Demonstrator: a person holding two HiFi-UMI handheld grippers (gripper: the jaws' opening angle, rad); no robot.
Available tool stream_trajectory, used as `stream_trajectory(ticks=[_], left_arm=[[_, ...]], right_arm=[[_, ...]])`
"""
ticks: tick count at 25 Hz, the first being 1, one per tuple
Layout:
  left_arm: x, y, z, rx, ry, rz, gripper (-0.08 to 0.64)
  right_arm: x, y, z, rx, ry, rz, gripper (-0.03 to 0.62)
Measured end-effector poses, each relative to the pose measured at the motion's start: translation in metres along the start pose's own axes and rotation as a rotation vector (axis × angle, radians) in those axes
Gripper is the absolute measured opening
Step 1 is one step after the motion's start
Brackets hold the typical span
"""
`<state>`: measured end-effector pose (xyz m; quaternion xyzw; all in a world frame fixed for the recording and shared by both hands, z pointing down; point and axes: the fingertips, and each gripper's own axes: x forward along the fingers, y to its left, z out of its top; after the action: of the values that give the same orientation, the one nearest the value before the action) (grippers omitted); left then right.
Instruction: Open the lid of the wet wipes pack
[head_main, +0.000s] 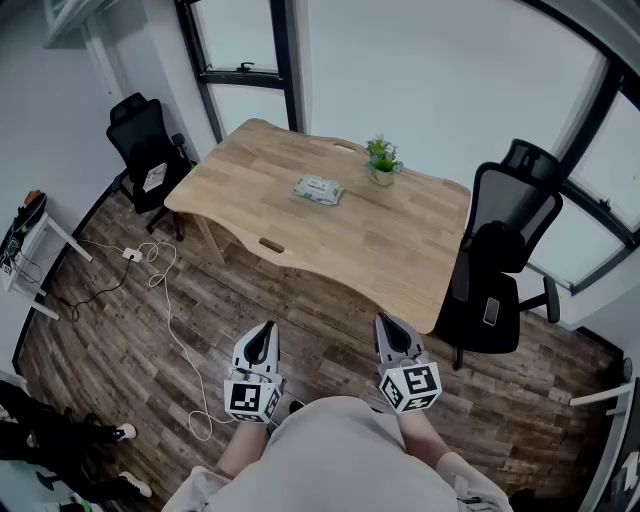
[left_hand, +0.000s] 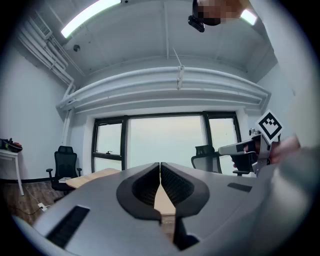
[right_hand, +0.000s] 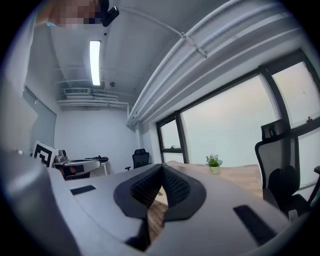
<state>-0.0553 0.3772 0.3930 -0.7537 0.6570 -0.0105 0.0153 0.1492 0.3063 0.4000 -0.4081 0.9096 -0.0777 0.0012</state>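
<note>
The counter at upper centre is pale wood, matt and smooth. The floor is darker, grainy wood plank. The wet wipes pack looks like soft plastic film. The left tool and right tool have smooth matt grey plastic shells with black ribbed pads.

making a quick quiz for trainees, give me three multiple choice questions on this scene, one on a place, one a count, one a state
1. Where is the wet wipes pack? A on the floor; B on the table, near the potted plant; C on a chair.
2. How many black office chairs stand by the table? A one; B two; C four.
3. The left gripper is: A shut and empty; B wide open; C shut on the pack.
Answers: B, it lies mid-table; B, one at each end; A, its jaws meet with nothing between.
</note>
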Motion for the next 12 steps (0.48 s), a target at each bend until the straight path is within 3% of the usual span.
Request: stream_trajectory(ticks=[12], left_arm=[[0.0051,-0.0053,0.0014,-0.003,-0.003,-0.004,0.023]], right_arm=[[0.0026,-0.0035,-0.0005,-0.003,-0.001,0.006,0.006]])
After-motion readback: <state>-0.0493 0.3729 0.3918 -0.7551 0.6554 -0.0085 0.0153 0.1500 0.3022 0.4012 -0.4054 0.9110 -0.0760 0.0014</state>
